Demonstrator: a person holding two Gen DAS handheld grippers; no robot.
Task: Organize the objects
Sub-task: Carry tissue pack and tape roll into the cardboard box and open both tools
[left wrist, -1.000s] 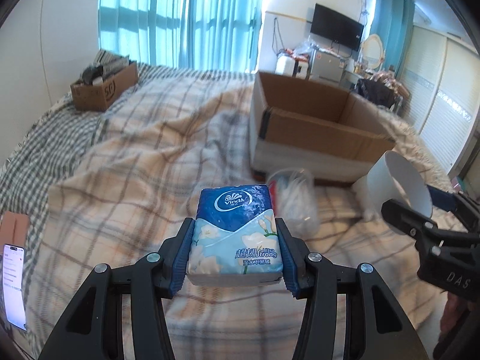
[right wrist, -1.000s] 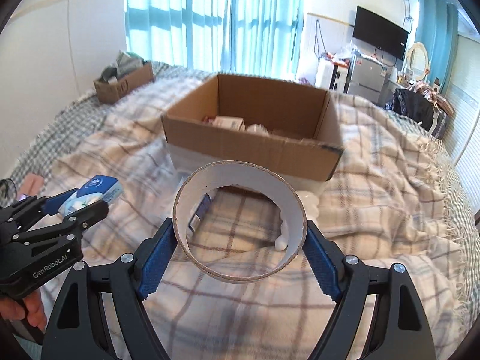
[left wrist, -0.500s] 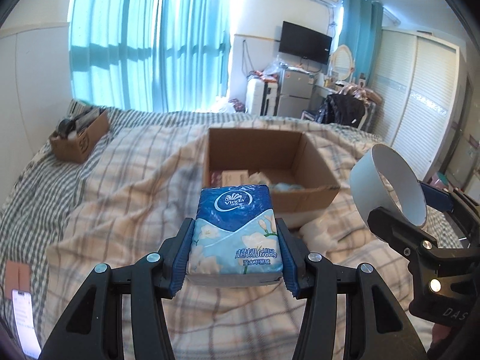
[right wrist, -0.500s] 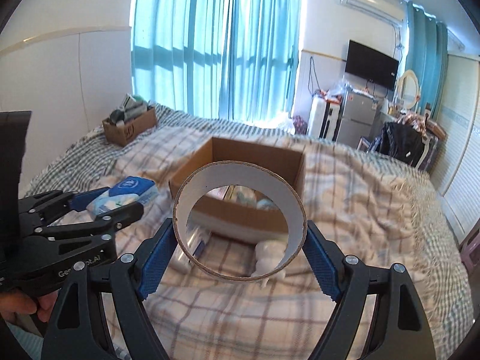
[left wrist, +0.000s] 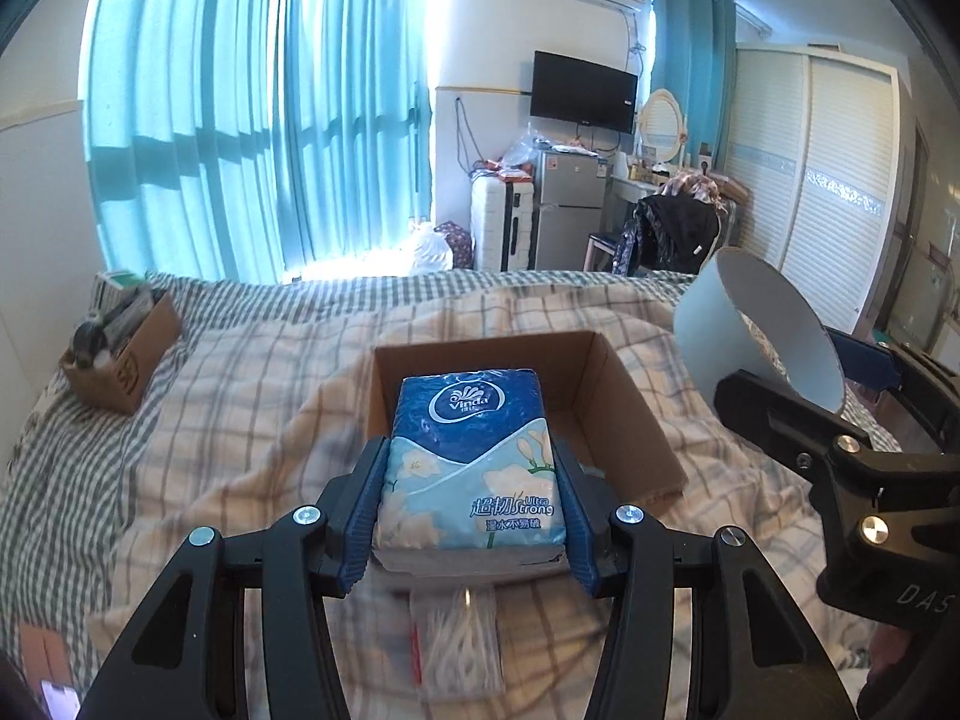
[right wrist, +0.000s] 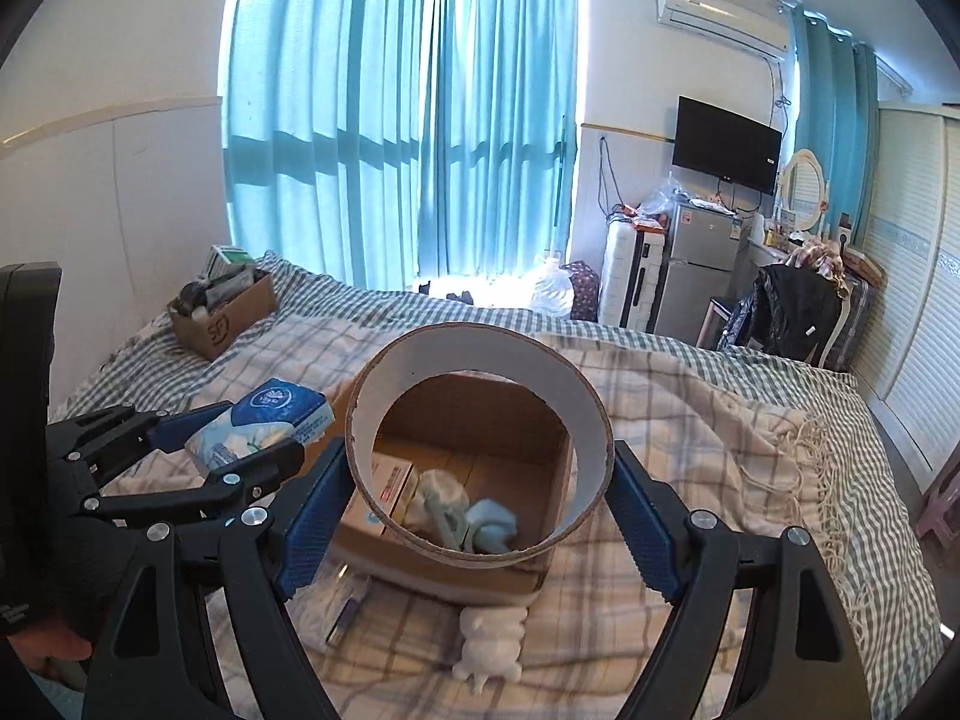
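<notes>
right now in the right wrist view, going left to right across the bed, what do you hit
small cardboard box → left gripper holding the tissue pack → white ring held in the right gripper, the open cardboard box seen through it → fringed plaid blanket

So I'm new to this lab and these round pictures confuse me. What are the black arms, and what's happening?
They are hand-held claws, one per hand, each with a wide-angle camera looking along its fingers. In the left camera's picture, the left claw grips a tissue pack. In the right camera's picture, the right claw grips a white ring. Both hang above an open cardboard box on a checked blanket. A bag of cotton swabs lies on the bed.
</notes>
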